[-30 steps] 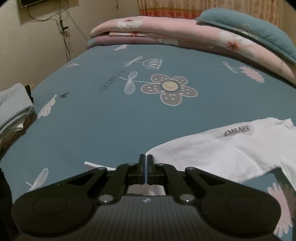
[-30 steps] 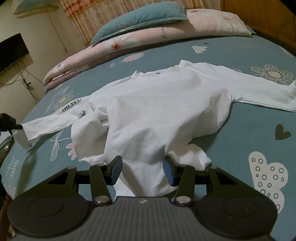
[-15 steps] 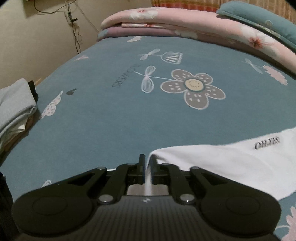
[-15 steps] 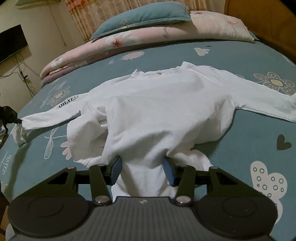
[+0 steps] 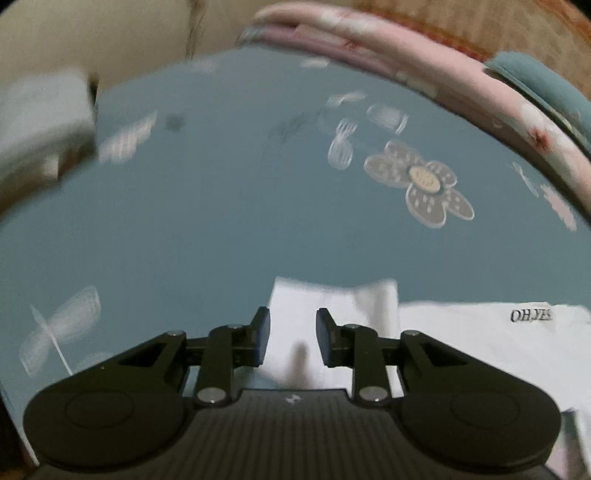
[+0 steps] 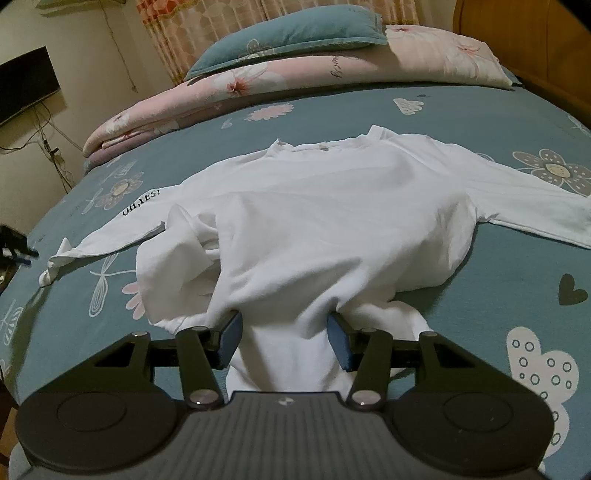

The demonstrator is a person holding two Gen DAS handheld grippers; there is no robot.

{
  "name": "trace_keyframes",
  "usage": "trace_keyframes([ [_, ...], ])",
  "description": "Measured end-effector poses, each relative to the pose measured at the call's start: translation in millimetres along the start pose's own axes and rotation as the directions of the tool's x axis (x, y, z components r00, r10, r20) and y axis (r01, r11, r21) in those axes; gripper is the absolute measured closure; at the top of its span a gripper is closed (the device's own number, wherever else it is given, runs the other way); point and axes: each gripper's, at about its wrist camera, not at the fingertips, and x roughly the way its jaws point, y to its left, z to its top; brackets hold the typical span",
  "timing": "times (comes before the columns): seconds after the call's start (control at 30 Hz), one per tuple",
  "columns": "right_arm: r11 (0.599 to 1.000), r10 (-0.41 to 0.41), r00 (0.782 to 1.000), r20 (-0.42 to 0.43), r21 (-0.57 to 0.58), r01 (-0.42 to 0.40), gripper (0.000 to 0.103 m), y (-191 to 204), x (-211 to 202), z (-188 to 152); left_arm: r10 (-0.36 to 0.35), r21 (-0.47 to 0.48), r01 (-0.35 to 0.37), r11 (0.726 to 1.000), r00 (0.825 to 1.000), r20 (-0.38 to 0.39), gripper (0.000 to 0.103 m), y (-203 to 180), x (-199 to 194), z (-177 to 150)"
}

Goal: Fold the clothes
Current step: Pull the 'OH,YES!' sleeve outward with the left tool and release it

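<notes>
A white long-sleeved shirt (image 6: pixel 332 221) lies spread on the blue flowered bed sheet (image 6: pixel 498 110), its body bunched and drawn up toward me. My right gripper (image 6: pixel 283 325) is shut on the gathered hem, and the cloth narrows between its pads. The sleeve printed "OH,YES!" (image 5: pixel 531 316) stretches out to the left. Its cuff (image 5: pixel 332 306) lies flat on the sheet under my left gripper (image 5: pixel 292 325). That gripper's jaws are opening, and the cuff shows between the blue pads without being pinched. The left wrist view is blurred.
A folded pink quilt (image 6: pixel 258 85) with a teal pillow (image 6: pixel 288 33) on it lies across the far end of the bed. A stack of folded clothes (image 5: pixel 37 118) sits beyond the bed's left edge. A wooden headboard (image 6: pixel 535 44) rises at the far right.
My left gripper, shut on the sleeve cuff before, has parted its jaws and let the cuff drop onto the sheet while moving and rolling. The right gripper has stayed put on the hem.
</notes>
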Motion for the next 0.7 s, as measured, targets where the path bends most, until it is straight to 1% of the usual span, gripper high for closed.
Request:
trace_keyframes([
  [0.03,1.000,0.000,1.000,0.001,-0.001,0.000,0.047,1,-1,0,-0.006,-0.032,0.005,0.999,1.000,-0.018,0.076,6,5,-7],
  [0.1,1.000,0.000,1.000,0.003,-0.002,0.000,0.047,2,-2,-1,0.019,-0.060,-0.021,0.998,0.999,-0.041,0.076,12,17,-18],
  [0.17,1.000,-0.001,1.000,0.008,-0.008,0.001,0.047,3,-5,-1,0.028,-0.085,-0.031,0.996,0.999,-0.041,0.073,15,25,-26],
  [0.2,1.000,-0.002,1.000,0.011,-0.010,0.002,0.047,4,-6,-1,0.021,-0.097,-0.024,0.995,0.999,-0.029,0.069,15,26,-27],
  [0.23,1.000,-0.004,1.000,0.013,-0.013,0.004,0.046,4,-7,-1,0.014,-0.110,-0.016,0.994,1.000,-0.017,0.059,15,27,-28],
  [0.3,1.000,-0.008,1.000,0.017,-0.018,0.008,0.046,5,-9,0,0.011,-0.122,-0.012,0.992,1.000,-0.011,0.052,10,29,-27],
  [0.33,1.000,-0.010,1.000,0.019,-0.020,0.010,0.046,6,-10,0,0.009,-0.131,-0.011,0.991,1.000,-0.011,0.049,9,30,-27],
  [0.4,1.000,-0.010,1.000,0.020,-0.016,0.011,0.046,7,-9,0,-0.023,-0.173,0.022,0.985,1.000,-0.001,0.050,11,31,-27],
  [0.43,1.000,-0.010,1.000,0.019,-0.020,0.011,0.046,9,-9,0,-0.031,-0.185,0.031,0.982,1.000,0.003,0.052,11,31,-27],
  [0.47,1.000,-0.011,1.000,0.017,-0.025,0.011,0.046,10,-9,0,-0.020,-0.178,0.021,0.984,1.000,0.004,0.058,10,32,-27],
  [0.53,0.999,-0.012,1.000,0.014,-0.039,0.013,0.046,13,-8,-1,0.002,-0.159,-0.001,0.987,1.000,0.007,0.090,8,32,-28],
  [0.6,0.998,-0.016,1.000,0.015,-0.055,0.017,0.046,15,-8,-2,0.028,-0.118,-0.026,0.993,1.000,0.011,0.097,4,29,-30],
  [0.7,0.998,-0.015,1.000,0.015,-0.059,0.016,0.046,15,-7,-1,0.098,-0.086,-0.093,0.992,0.994,0.055,0.098,3,15,-28],
])
